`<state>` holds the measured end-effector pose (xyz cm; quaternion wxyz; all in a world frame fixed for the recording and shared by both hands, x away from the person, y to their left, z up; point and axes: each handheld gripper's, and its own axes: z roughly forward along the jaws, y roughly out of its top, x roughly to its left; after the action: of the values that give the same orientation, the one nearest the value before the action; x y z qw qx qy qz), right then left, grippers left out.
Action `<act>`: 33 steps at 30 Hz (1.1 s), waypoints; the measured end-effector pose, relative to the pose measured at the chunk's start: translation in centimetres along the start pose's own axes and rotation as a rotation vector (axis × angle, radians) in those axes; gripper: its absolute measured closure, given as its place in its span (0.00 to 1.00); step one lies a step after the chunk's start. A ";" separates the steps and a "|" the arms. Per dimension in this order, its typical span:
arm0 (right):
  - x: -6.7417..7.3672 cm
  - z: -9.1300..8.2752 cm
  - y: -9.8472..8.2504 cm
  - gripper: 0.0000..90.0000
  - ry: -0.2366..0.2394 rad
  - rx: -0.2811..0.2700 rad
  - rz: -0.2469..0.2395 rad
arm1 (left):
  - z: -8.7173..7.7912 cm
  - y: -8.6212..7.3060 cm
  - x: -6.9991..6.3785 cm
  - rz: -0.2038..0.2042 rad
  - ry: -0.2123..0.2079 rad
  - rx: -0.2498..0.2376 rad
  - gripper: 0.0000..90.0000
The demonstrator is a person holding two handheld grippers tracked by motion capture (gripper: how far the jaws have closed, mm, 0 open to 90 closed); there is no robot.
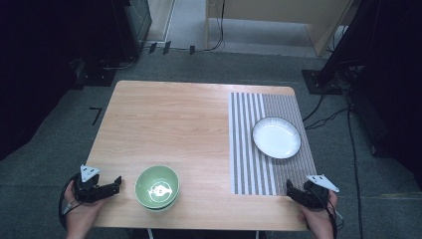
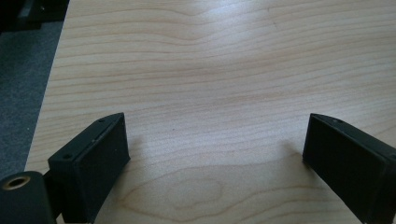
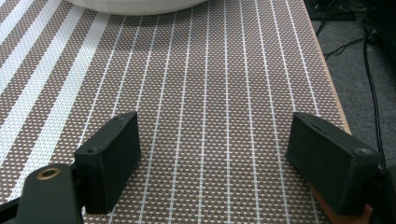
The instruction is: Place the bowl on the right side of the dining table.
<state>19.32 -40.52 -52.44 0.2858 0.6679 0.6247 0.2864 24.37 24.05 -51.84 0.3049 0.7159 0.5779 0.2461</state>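
Wooden desk (image 1: pixel 169 119): green ceramic bowl (image 1: pixel 157 187) near front edge, left gripper (image 1: pixel 117 182) beside it and right gripper (image 1: pixel 289 188) on striped woven placemat (image 1: pixel 249 149), both gaping, empty.

Probably a lab or studio, grey carpet (image 1: pixel 45 164), floor cables (image 1: pixel 326 117), dark equipment stands (image 1: pixel 343 50)

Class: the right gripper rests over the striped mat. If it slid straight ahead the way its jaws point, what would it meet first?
Most likely the white plate: the right gripper, jaws open, points along the striped mat toward its rim.
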 end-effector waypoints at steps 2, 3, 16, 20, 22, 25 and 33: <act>0.0 0.0 0.0 0.19 0.001 -0.001 -0.001 | -0.2 -0.1 -0.1 0.006 -0.007 0.001 0.07; 0.0 0.0 0.0 0.19 0.001 -0.001 -0.001 | -0.3 -0.2 -0.1 0.007 -0.007 0.001 0.08; 0.0 0.0 0.0 0.19 0.001 0.000 0.000 | -2.8 0.3 -0.6 -0.102 -0.022 -0.145 0.09; 0.0 0.0 0.0 0.19 0.001 0.000 -0.001 | -4.3 1.5 -1.1 -0.133 -0.042 -0.196 0.05; 0.0 0.0 0.0 0.19 0.001 0.000 -0.001 | -5.2 2.2 -1.3 -0.152 -0.054 -0.217 0.02; 0.0 0.0 0.0 0.18 0.001 0.000 0.000 | -6.6 3.3 -1.9 -0.113 -0.045 -0.229 0.02; 0.1 0.1 0.0 0.18 -0.001 0.002 0.000 | -7.9 4.9 -3.3 -0.086 -0.081 -0.262 0.01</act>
<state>19.39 -40.47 -52.44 0.2857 0.6681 0.6249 0.2855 21.45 21.35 -42.86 0.4289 0.6539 0.5582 0.2771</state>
